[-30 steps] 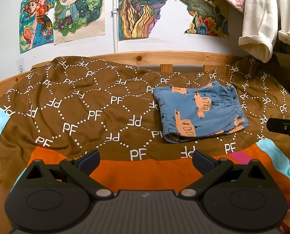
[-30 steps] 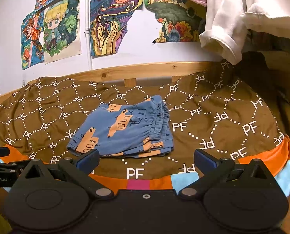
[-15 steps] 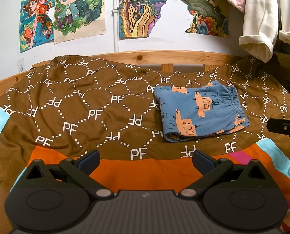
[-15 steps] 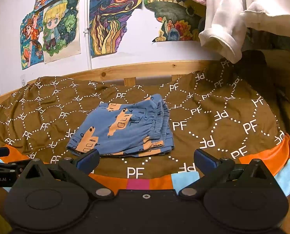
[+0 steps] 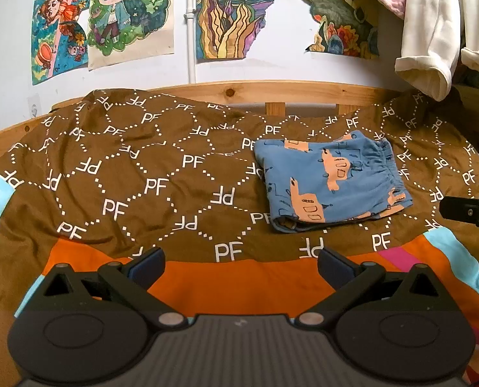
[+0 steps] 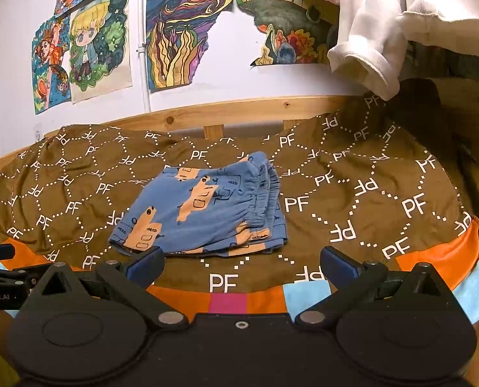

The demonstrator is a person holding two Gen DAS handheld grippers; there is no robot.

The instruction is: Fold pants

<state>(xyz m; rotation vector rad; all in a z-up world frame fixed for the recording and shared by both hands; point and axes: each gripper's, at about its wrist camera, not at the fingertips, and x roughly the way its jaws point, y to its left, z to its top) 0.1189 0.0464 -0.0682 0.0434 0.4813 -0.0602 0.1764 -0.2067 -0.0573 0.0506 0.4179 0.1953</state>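
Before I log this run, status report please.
Left tool open, empty. Right tool open, empty. Blue pants folded on bedspread. Nothing in the way.

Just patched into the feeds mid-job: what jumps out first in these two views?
The blue pants, printed with orange shapes, lie folded into a compact stack on the brown PF-patterned blanket; neither tool touches them. The left tool and right tool are both open, held back over the blanket's orange edge. Behind, bright cartoon posters cover the wall.
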